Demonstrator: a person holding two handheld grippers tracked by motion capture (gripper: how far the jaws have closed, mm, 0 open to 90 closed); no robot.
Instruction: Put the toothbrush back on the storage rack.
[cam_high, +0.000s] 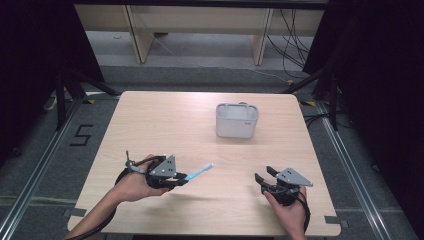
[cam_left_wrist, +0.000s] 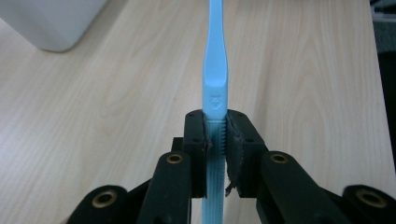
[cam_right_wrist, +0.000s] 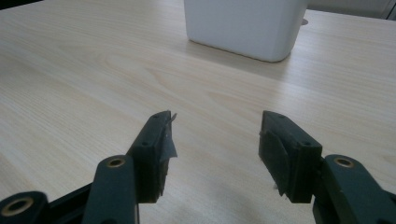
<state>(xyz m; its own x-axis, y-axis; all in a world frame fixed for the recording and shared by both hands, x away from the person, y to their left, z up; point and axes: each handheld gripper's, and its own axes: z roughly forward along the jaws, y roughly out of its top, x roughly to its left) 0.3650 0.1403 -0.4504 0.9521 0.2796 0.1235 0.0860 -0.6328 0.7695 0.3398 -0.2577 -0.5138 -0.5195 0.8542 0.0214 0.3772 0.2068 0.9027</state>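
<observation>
At the near left of the wooden table (cam_high: 165, 125), the left gripper (cam_high: 181, 178) has its jaws clamped tight on the handle of a light blue toothbrush (cam_high: 199, 173), which juts forward and to the right above the tabletop. At the near right, the right gripper (cam_high: 264, 174) sits with jaws spread wide and nothing between them. A white rectangular container (cam_high: 236, 121) stands farther back, right of centre. Beyond the table lie grey floor, pale furniture legs and dark curtains.
</observation>
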